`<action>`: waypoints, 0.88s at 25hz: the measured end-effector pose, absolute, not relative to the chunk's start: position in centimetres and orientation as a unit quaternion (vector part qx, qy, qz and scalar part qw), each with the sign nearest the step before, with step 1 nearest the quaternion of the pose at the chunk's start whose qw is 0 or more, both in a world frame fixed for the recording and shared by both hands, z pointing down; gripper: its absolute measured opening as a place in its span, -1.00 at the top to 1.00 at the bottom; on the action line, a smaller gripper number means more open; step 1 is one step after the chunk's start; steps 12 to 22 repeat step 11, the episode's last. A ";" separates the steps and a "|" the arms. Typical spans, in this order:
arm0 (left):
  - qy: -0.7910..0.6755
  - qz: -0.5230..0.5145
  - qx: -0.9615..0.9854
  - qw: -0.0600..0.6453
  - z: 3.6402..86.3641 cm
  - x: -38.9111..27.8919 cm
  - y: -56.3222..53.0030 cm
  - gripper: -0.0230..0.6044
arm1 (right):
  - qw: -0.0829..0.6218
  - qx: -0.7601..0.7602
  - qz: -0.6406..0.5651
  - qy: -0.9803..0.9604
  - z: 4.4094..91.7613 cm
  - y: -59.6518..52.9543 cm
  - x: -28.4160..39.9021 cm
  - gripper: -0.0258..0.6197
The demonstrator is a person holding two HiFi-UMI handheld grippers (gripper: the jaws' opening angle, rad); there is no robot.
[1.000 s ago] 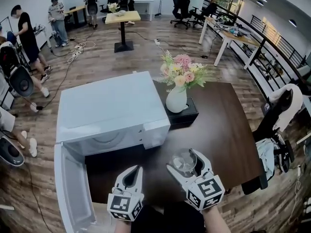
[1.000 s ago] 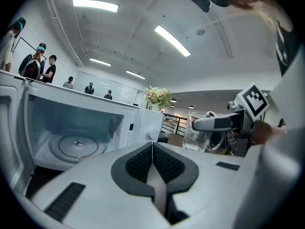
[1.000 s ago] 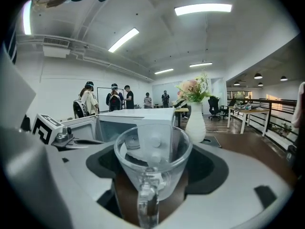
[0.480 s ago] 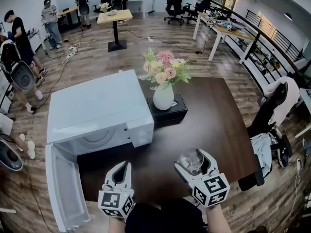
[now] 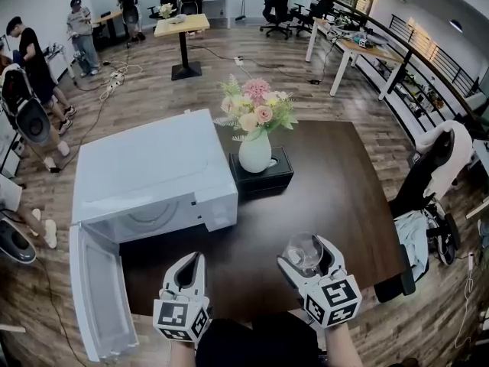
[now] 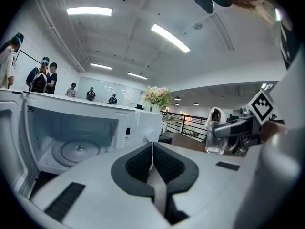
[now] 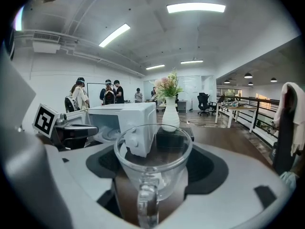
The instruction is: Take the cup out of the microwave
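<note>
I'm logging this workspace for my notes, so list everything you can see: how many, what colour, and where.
microwave: one, white, left side of the table, its door swung open
table: one, dark brown, in front of the person
box: one, black, on the table right of the microwave
vase: one, white, on the box, holding pink and cream flowers
cup: one, clear glass, out of the microwave, over the table's near edge
chair: one, dark, a white garment draped on it, right of the table
people: several, far left and back of the room
left gripper: one, white and grey, shut, empty
right gripper: one, white and grey, shut on the cup
</note>
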State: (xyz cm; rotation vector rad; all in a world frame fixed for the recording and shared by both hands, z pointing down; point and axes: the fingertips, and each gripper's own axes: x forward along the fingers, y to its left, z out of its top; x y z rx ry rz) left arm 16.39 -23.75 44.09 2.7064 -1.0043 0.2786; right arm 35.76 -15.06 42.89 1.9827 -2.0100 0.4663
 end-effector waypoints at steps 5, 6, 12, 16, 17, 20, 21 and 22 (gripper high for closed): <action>-0.348 0.095 0.925 0.118 43.9 16.2 -24.1 0.91 | 0.139 0.686 0.163 -0.695 43.1 -15.3 35.7 -0.29; -0.349 0.095 0.925 0.118 43.9 16.2 -24.1 0.91 | 0.139 0.685 0.165 -0.696 43.1 -15.4 35.7 -0.29; -0.351 0.096 0.924 0.119 44.1 16.1 -24.4 0.91 | 0.138 0.685 0.170 -0.695 43.5 -15.5 35.6 -0.29; -0.351 0.096 0.924 0.119 44.1 16.1 -24.4 0.91 | 0.138 0.685 0.170 -0.695 43.5 -15.5 35.6 -0.29; -0.351 0.096 0.924 0.119 44.1 16.1 -24.4 0.91 | 0.138 0.685 0.170 -0.695 43.5 -15.5 35.6 -0.29; -0.351 0.096 0.924 0.119 44.1 16.1 -24.4 0.91 | 0.138 0.685 0.170 -0.695 43.5 -15.5 35.6 -0.29; -0.351 0.096 0.924 0.119 44.1 16.1 -24.4 0.91 | 0.138 0.685 0.170 -0.695 43.5 -15.5 35.6 -0.29; -0.351 0.096 0.924 0.119 44.1 16.1 -24.4 0.91 | 0.138 0.685 0.170 -0.695 43.5 -15.5 35.6 -0.29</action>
